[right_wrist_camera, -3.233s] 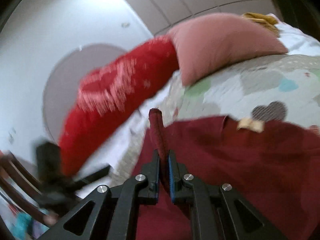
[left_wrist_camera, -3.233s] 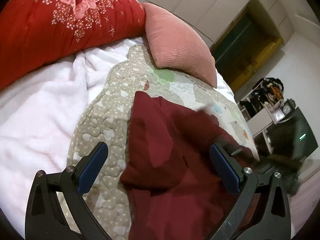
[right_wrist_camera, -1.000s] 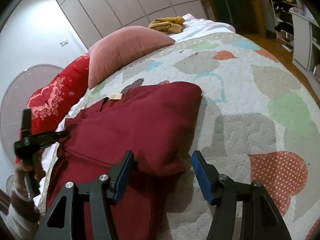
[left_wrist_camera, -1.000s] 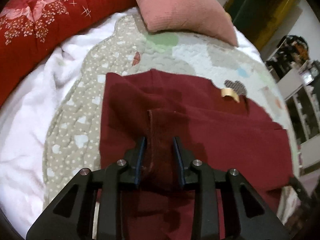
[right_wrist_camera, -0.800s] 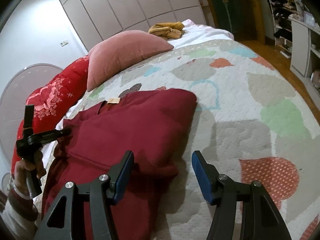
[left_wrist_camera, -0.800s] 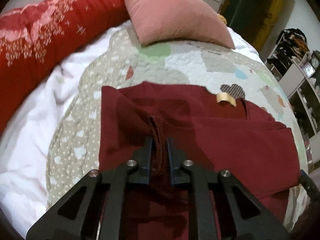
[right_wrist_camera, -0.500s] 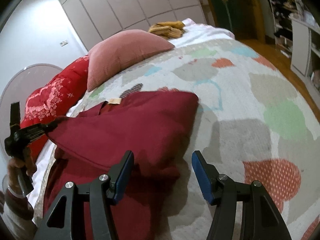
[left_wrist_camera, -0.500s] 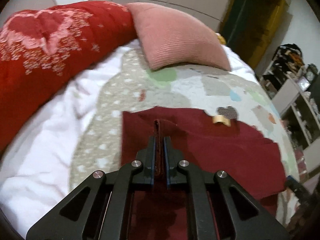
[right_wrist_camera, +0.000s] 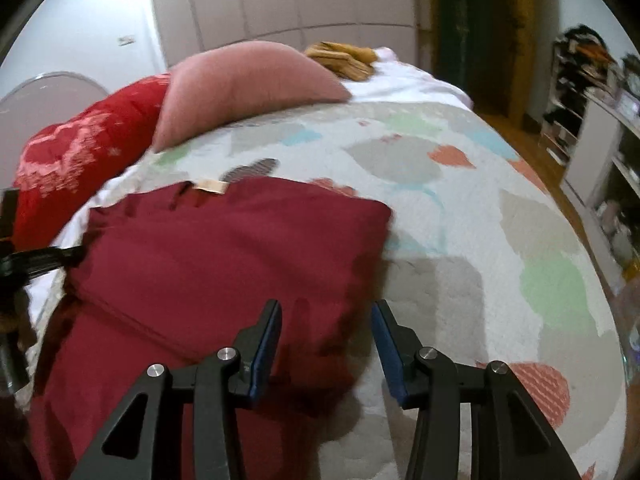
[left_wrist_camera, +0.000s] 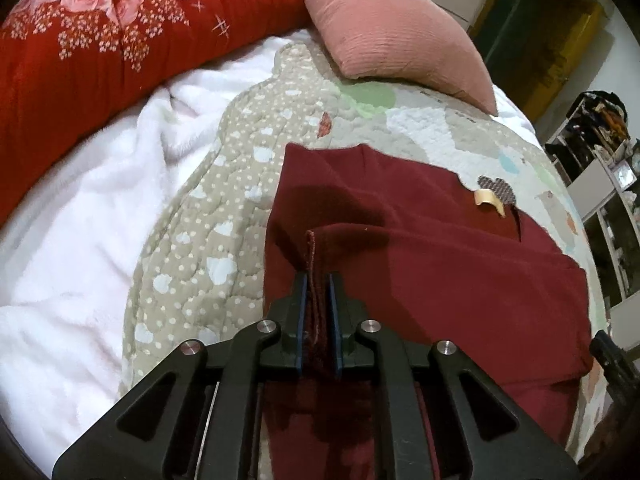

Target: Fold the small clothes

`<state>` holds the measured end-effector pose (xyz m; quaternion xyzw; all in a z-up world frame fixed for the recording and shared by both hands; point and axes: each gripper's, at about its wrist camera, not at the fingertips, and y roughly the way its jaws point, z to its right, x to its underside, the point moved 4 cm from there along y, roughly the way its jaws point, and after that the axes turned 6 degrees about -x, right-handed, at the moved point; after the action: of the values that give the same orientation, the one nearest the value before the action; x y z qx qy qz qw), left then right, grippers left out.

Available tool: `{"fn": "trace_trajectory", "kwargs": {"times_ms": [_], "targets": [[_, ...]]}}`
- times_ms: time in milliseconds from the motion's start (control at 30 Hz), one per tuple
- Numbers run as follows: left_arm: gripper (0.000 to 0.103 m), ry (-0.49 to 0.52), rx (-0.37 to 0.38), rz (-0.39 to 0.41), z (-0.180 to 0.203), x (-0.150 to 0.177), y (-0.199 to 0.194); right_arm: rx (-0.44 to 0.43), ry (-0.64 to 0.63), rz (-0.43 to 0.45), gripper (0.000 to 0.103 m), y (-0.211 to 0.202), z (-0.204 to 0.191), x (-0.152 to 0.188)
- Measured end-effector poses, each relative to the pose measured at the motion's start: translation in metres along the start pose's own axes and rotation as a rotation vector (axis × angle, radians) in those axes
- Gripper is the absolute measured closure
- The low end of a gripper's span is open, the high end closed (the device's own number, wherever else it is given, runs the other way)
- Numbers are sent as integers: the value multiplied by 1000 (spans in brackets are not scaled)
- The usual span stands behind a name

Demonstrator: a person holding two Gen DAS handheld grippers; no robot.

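Note:
A dark red garment (left_wrist_camera: 440, 264) lies partly folded on the patterned quilt (left_wrist_camera: 208, 248), with a tan label (left_wrist_camera: 488, 200) at its neck. My left gripper (left_wrist_camera: 318, 280) is shut on a pinched fold of the garment's left edge, held a little above the quilt. In the right wrist view the garment (right_wrist_camera: 224, 256) fills the lower left, with a straight folded edge on its right. My right gripper (right_wrist_camera: 326, 312) is open and empty, just above the garment's near right corner. The left gripper (right_wrist_camera: 68, 256) also shows there at the far left edge.
A pink cushion (left_wrist_camera: 392, 36) and a red floral bolster (left_wrist_camera: 100, 44) lie at the head of the bed. A white fleece blanket (left_wrist_camera: 72, 240) lies left of the quilt. A folded yellow cloth (right_wrist_camera: 344, 60) lies beyond the cushion. Shelves (right_wrist_camera: 592, 128) stand at right.
My left gripper closed on the garment's left fold, lifted it, then lowered and drew it inward. My right gripper stayed open and moved closer over the garment's right corner.

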<state>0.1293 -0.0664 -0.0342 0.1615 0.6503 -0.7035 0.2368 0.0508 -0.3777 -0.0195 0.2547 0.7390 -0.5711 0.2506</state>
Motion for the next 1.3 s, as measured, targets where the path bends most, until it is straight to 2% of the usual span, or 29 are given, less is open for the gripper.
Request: {"fn": "trace_trajectory", "kwargs": {"times_ms": [67,167,233,267,333,367,400,500,600,733,800,900,1067,1100,1133,1167,1200,1300], "targets": [[91,0,-9,8,0,1,1,-9,-23,-17,58,10,-6,-1],[91,-2,-2,-12,-2,3,-4,55,-48,-120,58,46,2,6],[89,-1,19,-27,-6,8,-15,42,-17,-96,58,36,3,4],[85,-1,28,-31,-8,11,-20,53,-16,-93,58,28,4,4],[69,-10,41,-31,-15,23,-34,46,-2,-74,57,12,7,8],[56,-14,44,-32,-17,29,-39,25,11,-66,57,2,8,12],[53,-24,54,-33,-21,39,-45,11,16,-60,57,-5,8,15],[53,-56,80,-63,-29,65,-55,1,-7,-56,56,-10,4,25],[53,-89,109,-110,-37,88,-62,54,-24,-155,53,15,8,40],[53,-73,100,-107,-48,119,-86,43,13,-131,53,-7,7,44],[53,-56,108,-125,-51,137,-98,-18,35,-123,52,-23,2,53],[53,-31,120,-141,-53,159,-109,-155,75,-176,50,-43,-11,83],[50,46,101,-132,-41,187,-123,-197,89,-184,48,-54,-26,124],[50,65,88,-125,-38,191,-124,-180,73,-161,50,-54,-30,126],[50,86,63,-119,-35,193,-124,-164,54,-149,56,-54,-33,128],[50,95,49,-115,-34,194,-123,-149,21,-144,82,-53,-39,128],[50,97,47,-114,-32,195,-125,-130,-28,-138,94,-53,-45,127],[50,81,87,-128,-32,198,-128,-93,-68,-107,96,-63,-45,121]]}}
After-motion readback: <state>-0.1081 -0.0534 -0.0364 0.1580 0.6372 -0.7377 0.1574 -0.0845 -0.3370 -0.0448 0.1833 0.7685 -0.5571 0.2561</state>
